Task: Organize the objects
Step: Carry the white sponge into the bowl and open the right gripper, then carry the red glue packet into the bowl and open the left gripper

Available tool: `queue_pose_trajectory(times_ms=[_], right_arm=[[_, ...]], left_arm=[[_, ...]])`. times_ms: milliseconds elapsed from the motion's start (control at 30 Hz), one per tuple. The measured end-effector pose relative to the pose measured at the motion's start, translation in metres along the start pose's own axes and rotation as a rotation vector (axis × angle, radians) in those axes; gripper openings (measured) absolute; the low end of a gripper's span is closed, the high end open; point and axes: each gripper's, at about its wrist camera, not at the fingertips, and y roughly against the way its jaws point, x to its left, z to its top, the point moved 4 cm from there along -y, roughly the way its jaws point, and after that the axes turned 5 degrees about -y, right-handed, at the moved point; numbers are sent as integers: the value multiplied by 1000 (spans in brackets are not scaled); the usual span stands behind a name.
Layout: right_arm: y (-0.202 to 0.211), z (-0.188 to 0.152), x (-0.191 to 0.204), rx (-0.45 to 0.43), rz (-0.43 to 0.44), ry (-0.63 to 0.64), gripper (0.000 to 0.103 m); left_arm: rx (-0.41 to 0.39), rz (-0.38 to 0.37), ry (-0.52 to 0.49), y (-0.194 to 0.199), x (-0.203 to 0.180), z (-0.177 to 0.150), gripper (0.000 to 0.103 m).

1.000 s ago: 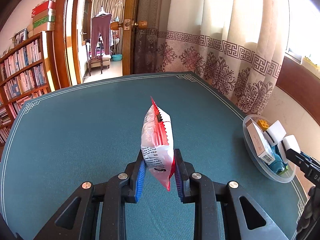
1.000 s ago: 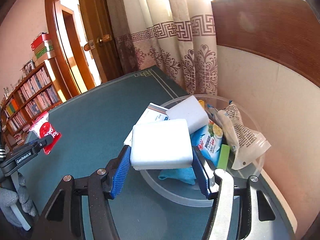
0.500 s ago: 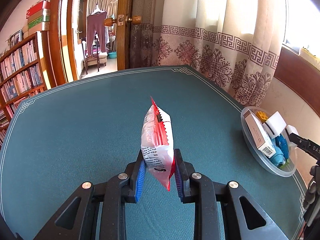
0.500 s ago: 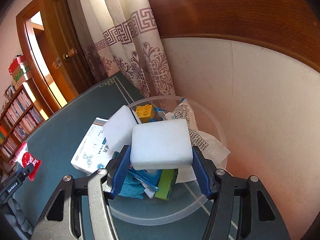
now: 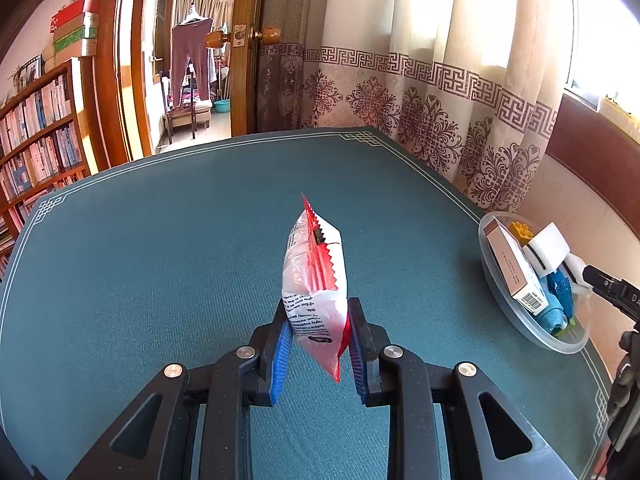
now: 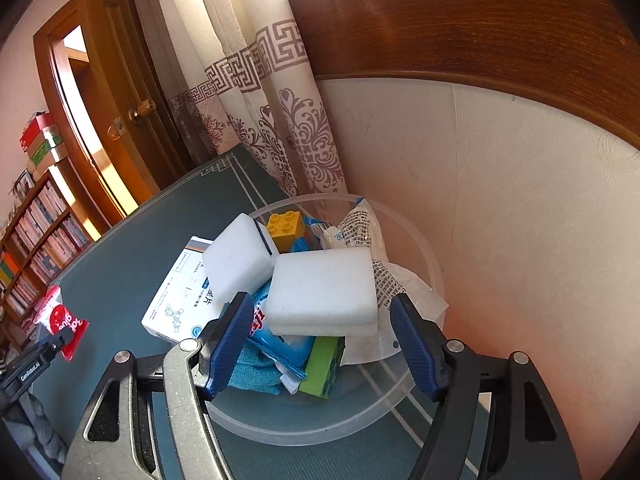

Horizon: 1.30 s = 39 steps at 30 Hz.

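Right tongs (image 6: pixel 320 340) are opening over the clear bowl (image 6: pixel 424 264), pads now off the white sponge (image 6: pixel 324 284), which sits on the pile at your 12 o'clock. Let the jaws spread fully, then back straight out so a pad doesn't drag it. Left tongs (image 5: pixel 318 348) clenched on the red-white snack packet (image 5: pixel 314 276) above the bench (image 5: pixel 160 260); bowl's at its 3 o'clock.

White sponge block (image 6: pixel 324 286) atop pile in clear bowl (image 6: pixel 434 276); red-white snack packet (image 5: pixel 314 280) upright, pinched.
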Motion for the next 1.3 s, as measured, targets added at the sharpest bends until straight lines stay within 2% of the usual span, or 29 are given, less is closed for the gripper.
queue_pose_trajectory(times_ms=[233, 433, 733, 967, 1300], right_arm=[[15, 5, -10, -56, -27, 1, 72], [27, 1, -4, -115, -41, 68, 72], [31, 0, -5, -152, 3, 97, 72], [23, 1, -14, -146, 45, 54, 72], [20, 6, -26, -158, 57, 31, 72]], left_arm=[[29, -70, 7, 2, -27, -4, 28], [27, -157, -51, 10, -80, 1, 28], [46, -265, -145, 3, -156, 14, 28], [108, -343, -157, -16, -189, 22, 28], [181, -368, -166, -46, -213, 19, 28]])
